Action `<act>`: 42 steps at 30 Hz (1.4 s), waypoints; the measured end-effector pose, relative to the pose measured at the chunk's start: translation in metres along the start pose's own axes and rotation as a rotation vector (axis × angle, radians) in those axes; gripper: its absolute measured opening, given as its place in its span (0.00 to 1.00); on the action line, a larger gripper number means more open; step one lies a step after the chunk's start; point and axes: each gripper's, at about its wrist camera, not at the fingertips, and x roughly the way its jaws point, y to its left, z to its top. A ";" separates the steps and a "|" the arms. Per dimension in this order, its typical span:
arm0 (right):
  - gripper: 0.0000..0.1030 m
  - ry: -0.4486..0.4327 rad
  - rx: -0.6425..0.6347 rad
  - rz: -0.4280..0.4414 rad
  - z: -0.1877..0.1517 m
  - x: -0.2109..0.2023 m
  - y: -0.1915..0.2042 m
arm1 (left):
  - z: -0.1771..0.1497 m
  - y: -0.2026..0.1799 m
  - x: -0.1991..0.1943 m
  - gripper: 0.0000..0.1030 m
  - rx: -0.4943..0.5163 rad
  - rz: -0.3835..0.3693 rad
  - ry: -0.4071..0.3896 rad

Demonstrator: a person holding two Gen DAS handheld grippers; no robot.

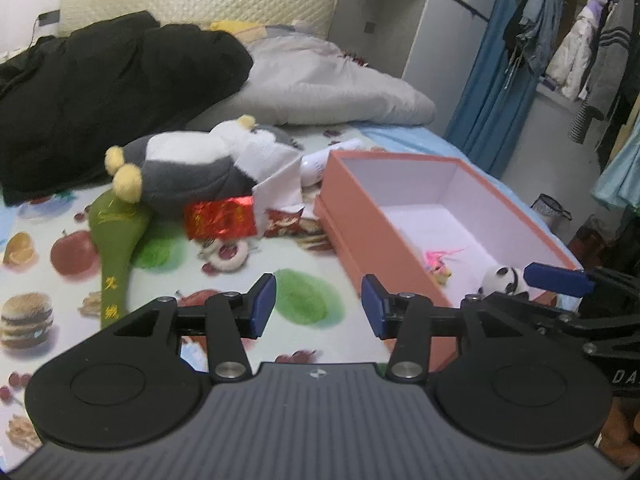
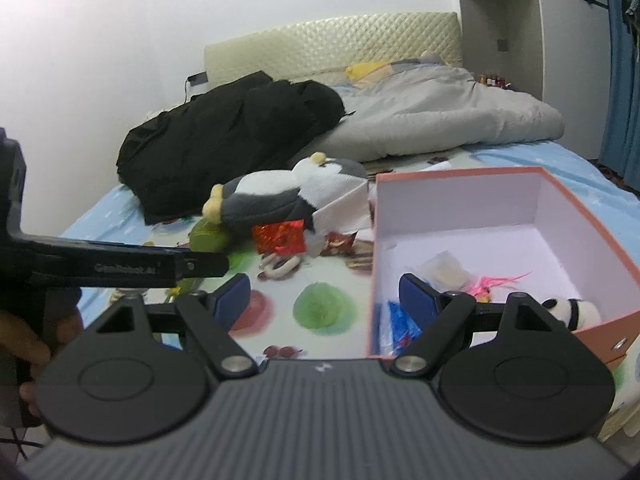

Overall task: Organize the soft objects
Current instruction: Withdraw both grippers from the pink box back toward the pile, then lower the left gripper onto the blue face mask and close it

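Left wrist view: the left gripper [image 1: 318,307] hangs with its blue pads spread wide and nothing between them, over the fruit-print sheet [image 1: 168,272], with the pink box [image 1: 372,236] just to its right, a small panda plush [image 1: 505,280] in the box's near corner, and the big grey-and-white plush penguin [image 1: 192,168] lying beyond by a red foil packet [image 1: 220,218]. Right wrist view: the right gripper [image 2: 324,300] is likewise spread and empty, straddling the box's near-left corner, panda inside at right, penguin on the sheet beside the box.
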 end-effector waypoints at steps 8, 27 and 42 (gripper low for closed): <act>0.81 0.014 0.009 0.032 -0.009 0.004 0.010 | -0.016 0.011 -0.008 0.52 -0.036 0.033 0.013; 0.80 0.069 -0.009 0.096 -0.032 -0.008 0.029 | -0.050 0.029 -0.042 0.58 -0.103 0.092 0.016; 0.80 0.125 -0.019 0.152 -0.041 0.020 0.043 | -0.091 0.058 -0.019 0.63 -0.142 0.147 0.120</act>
